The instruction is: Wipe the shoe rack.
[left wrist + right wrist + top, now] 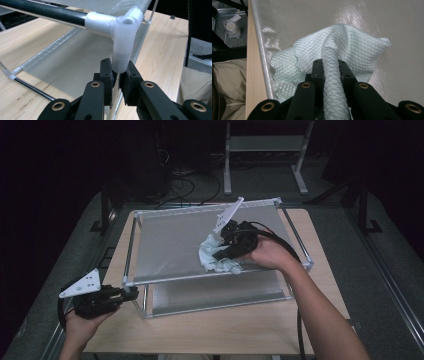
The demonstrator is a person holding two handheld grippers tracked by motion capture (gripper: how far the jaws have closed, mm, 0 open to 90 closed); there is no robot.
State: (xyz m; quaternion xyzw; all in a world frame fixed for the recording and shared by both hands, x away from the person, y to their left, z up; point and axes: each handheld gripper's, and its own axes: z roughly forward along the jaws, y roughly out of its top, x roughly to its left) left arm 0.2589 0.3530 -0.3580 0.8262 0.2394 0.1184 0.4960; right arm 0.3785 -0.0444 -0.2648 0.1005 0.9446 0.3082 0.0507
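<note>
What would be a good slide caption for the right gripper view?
Right gripper pinching a bunched fold of pale quilted cloth on the rack's grey mesh shelf.

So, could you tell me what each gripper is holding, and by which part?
Left gripper clamps the rack by its corner post; right gripper pinches a fold of the cloth.

- The left gripper (131, 291) is showing a matte black body with a pale grey three-cornered plate dotted with small holes.
- The right gripper (216, 255) is wearing the same black body and a white perforated plate.
- A black cable is trailing from each gripper.
- In both gripper views, two black jaws are rising on thick arms, each carrying brass-coloured rivets and small screw holes.
- The person's forearms are showing bare, with no sleeves.
</note>
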